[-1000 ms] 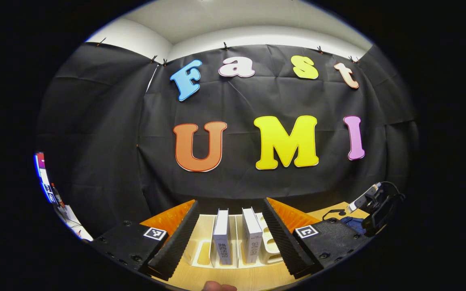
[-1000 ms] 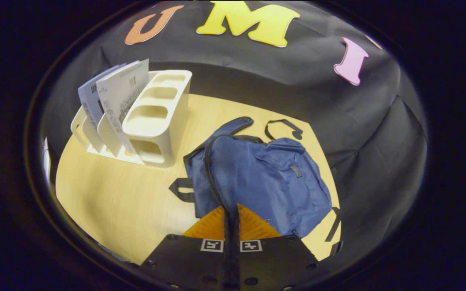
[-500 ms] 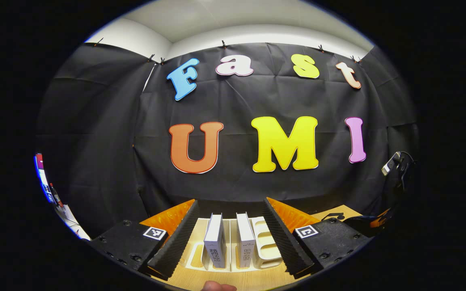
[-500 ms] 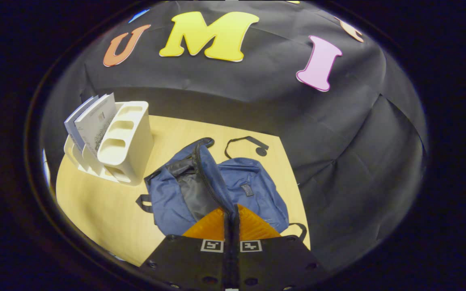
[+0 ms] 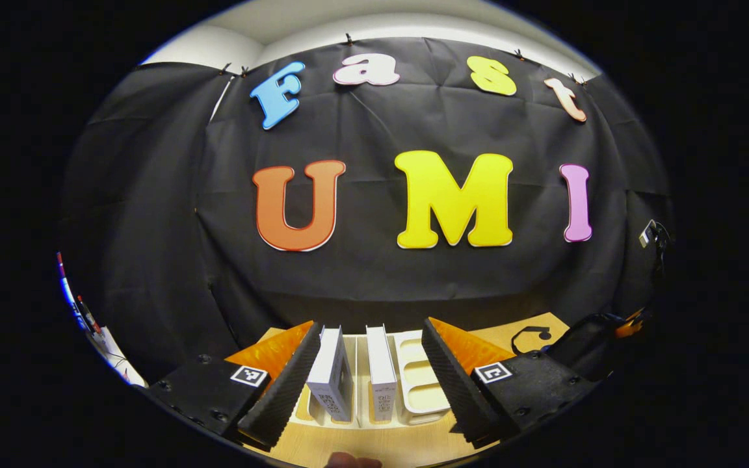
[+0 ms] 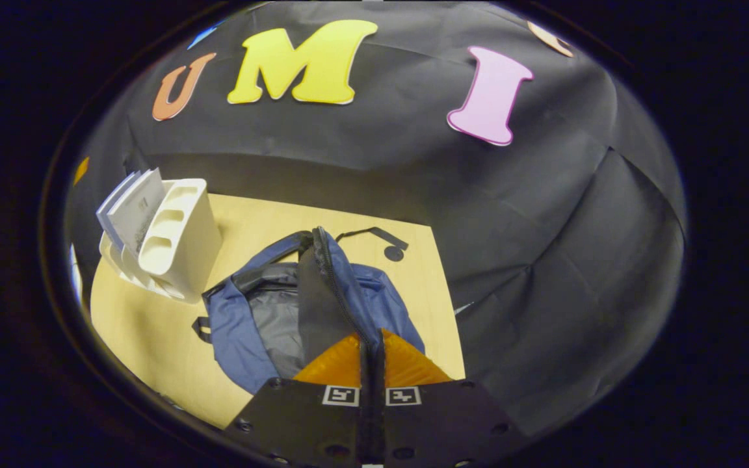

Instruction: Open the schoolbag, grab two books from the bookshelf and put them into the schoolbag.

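Between the wide-spread left gripper (image 5: 369,380) fingers we see two books (image 5: 355,377) upright in the bookshelf (image 5: 417,383). Right gripper (image 6: 370,354), pinched on the schoolbag (image 6: 244,325) flap, prob. the zipper edge, holds it up; bag lies on the table (image 6: 153,338) beside the shelf.

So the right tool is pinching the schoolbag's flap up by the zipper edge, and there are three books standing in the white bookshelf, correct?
Not quite: the bookshelf holds two books, not three. The left gripper view shows one book and a second book upright in neighbouring slots. The rest stands: in the right gripper view the right tool is closed on the schoolbag flap's zipper edge, holding it up.
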Tool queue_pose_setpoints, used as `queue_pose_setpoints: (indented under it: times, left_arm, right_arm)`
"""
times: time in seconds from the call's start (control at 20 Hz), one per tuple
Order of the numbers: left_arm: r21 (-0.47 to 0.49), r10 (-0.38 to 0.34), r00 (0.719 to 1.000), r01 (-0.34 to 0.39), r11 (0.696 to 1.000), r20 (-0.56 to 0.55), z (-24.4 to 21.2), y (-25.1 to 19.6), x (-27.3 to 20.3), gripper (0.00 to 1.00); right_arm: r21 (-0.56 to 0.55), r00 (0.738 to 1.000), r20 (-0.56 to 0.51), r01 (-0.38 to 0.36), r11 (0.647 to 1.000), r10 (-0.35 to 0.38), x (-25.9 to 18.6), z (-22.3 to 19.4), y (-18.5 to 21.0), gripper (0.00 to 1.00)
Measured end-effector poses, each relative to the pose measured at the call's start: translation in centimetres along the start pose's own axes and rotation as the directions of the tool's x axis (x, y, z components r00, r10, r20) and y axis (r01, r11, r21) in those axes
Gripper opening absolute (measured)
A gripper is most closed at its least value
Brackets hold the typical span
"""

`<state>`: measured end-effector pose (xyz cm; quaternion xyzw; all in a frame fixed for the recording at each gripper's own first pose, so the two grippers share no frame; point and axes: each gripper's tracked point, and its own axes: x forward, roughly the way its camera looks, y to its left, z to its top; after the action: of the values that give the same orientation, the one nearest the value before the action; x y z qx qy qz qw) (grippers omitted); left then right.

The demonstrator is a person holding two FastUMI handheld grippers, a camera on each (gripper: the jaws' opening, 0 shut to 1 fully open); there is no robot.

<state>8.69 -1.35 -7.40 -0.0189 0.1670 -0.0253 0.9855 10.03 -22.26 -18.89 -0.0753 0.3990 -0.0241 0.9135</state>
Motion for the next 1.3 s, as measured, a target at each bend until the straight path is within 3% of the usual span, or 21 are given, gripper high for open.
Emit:
queue_pose_setpoints:
  times: [0.15,0.3,0.4,0.75,0.85,1.1,1.3]
  left_arm:
    - [0.008,-0.050,0.991,0.052,0.999,-0.122,-1.3,-1.0,2.9,0.99]
    - [-0.009,-0.052,0.968,0.051,0.999,-0.247,-3.0,-1.0,5.5,0.99]
    - [-0.048,-0.070,0.939,0.057,0.997,-0.336,-4.5,-1.0,6.6,0.99]
    - [-0.009,-0.071,0.820,0.080,0.997,-0.568,-7.9,-0.7,10.2,0.99]
    - [-0.003,-0.074,0.779,0.092,0.996,-0.623,-9.2,-0.9,10.9,0.99]
    - [-0.043,-0.085,0.636,0.081,0.996,-0.767,-13.3,-0.9,11.1,0.99]
    - [-0.061,-0.085,0.540,0.064,0.996,-0.837,-15.4,-1.0,10.7,0.99]
  right_arm:
    - [0.014,0.999,-0.025,-0.024,1.000,0.024,1.0,0.1,-1.4,0.00]
    - [0.005,0.998,-0.034,-0.043,0.999,0.043,1.9,0.2,-2.2,0.00]
    - [0.022,0.997,-0.051,-0.057,0.998,0.058,2.6,0.0,-2.5,0.00]
    - [0.064,0.994,-0.060,-0.085,0.994,0.089,2.7,-0.1,-3.8,0.00]
    - [0.064,0.994,-0.060,-0.088,0.994,0.091,2.8,-0.3,-4.0,0.00]
    - [0.059,0.994,-0.049,-0.095,0.994,0.098,2.7,-0.1,-3.9,0.00]
    - [0.057,0.994,-0.045,-0.100,0.993,0.102,2.7,-0.2,-3.7,0.00]
